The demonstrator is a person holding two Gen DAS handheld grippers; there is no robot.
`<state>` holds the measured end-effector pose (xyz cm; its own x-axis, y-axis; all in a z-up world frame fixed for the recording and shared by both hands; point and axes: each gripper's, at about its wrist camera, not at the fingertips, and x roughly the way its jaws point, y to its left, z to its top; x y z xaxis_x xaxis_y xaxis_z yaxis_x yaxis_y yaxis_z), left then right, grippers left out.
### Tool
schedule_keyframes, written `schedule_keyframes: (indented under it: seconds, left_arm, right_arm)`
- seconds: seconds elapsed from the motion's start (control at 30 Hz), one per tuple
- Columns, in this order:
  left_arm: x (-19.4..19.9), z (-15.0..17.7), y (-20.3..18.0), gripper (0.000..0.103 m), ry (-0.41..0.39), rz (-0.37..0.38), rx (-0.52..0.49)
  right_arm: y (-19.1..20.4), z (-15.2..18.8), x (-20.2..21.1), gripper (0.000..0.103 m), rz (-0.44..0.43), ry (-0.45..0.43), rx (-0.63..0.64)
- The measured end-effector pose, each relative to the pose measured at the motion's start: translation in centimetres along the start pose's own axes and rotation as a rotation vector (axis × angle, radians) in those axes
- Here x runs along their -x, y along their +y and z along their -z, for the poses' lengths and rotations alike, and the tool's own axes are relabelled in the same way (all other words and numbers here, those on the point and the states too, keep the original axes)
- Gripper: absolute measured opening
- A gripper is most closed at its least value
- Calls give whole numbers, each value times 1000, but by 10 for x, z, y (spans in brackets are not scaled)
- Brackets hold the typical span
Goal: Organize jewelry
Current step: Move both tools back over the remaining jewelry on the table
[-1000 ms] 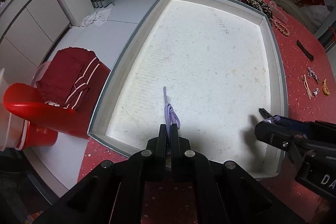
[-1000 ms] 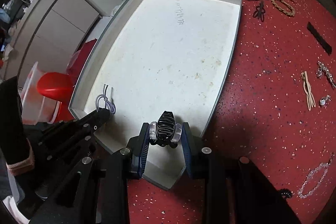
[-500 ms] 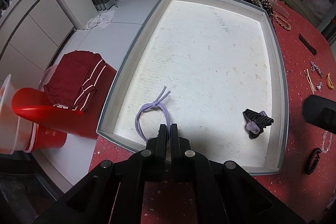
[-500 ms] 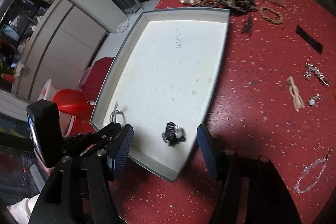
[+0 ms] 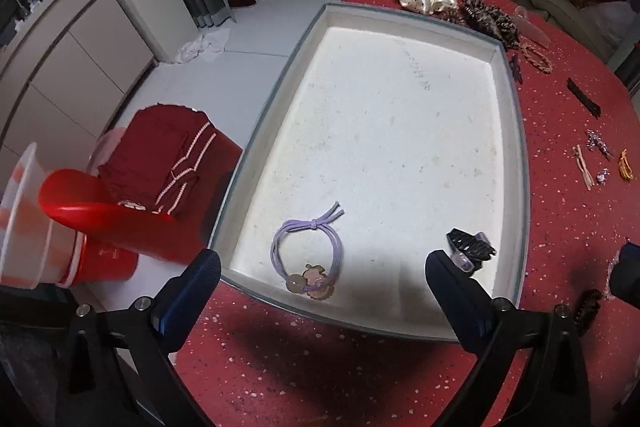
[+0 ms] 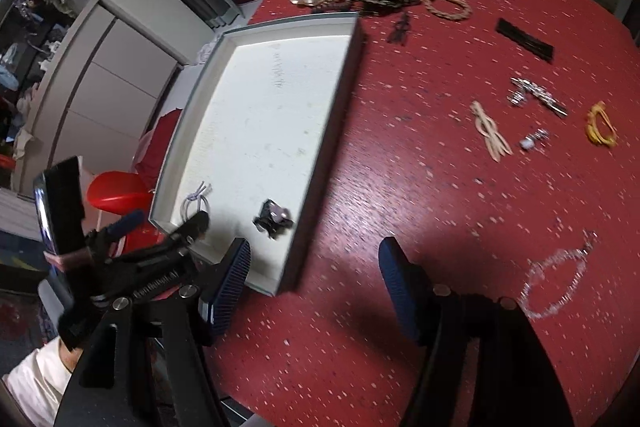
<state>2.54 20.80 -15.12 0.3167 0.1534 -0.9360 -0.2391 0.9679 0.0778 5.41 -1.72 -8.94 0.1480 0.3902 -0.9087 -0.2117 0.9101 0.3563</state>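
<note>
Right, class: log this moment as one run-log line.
left tool: open, empty | right tool: open, empty | purple hair tie: in tray | black claw clip: in tray | clear bead bracelet: on table

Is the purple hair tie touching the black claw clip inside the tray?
Apart. The left wrist view shows bare tray floor between the purple hair tie and the black claw clip.
</note>
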Motion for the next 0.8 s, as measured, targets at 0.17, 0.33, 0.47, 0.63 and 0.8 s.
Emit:
schedule_keyframes:
  seconds: [0.17, 0.33, 0.47, 0.63, 0.8]
  left_arm:
    - [22, 1, -9, 103, -12, 10, -30]
    - [43, 5, -23, 103, -16, 34, -61]
    - [55, 11, -37, 103, 9, 68, -92]
    - [67, 20, -62, 103, 39, 96, -134]
    - [78, 24, -87, 103, 46, 107, -178]
  right_arm:
    - [-17, 9, 18, 80, 25, -11, -41]
    - [-36, 16, 36, 85, 47, -23, -88]
    - [-53, 24, 49, 85, 63, -29, -128]
    - [-77, 34, 66, 85, 84, -37, -177]
    - [-102, 43, 81, 88, 114, -48, -223]
